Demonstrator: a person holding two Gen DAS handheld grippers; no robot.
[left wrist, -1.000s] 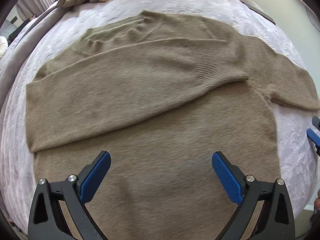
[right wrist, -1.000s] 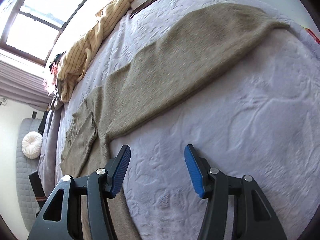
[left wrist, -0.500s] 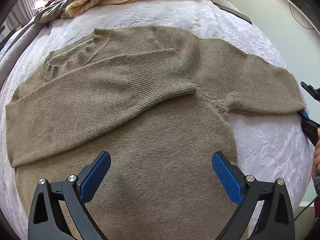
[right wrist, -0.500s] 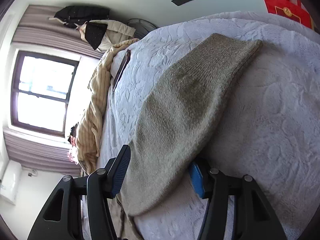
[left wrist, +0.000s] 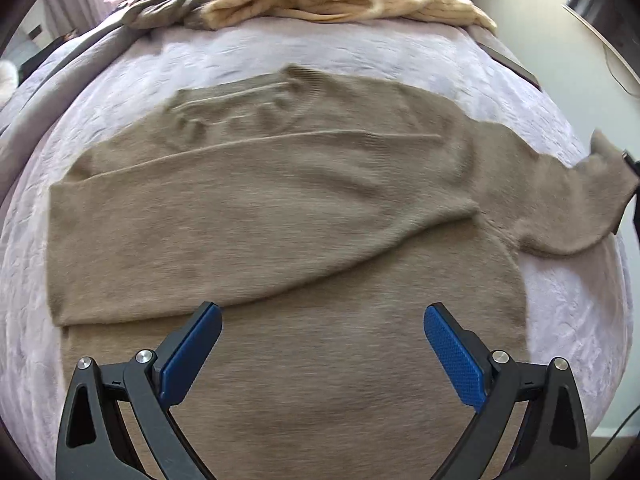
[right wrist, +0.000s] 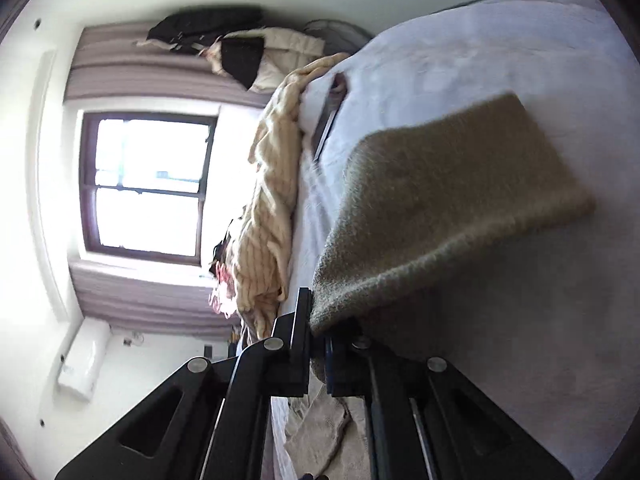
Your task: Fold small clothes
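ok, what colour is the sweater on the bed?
Plain tan-brown sweater, no pattern; clearest in the left wrist view.

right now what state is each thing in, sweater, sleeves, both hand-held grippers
sweater: flat on bed, face down or up unclear
left sleeve: folded across the body
right sleeve: lifted off the bed, pinched
left hand-held gripper: open, empty
right hand-held gripper: just closed on right sleeve

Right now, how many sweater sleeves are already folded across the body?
1. One sleeve lies folded across the sweater's front; the other sleeve stretches out sideways, its cuff pinched in the right claw.
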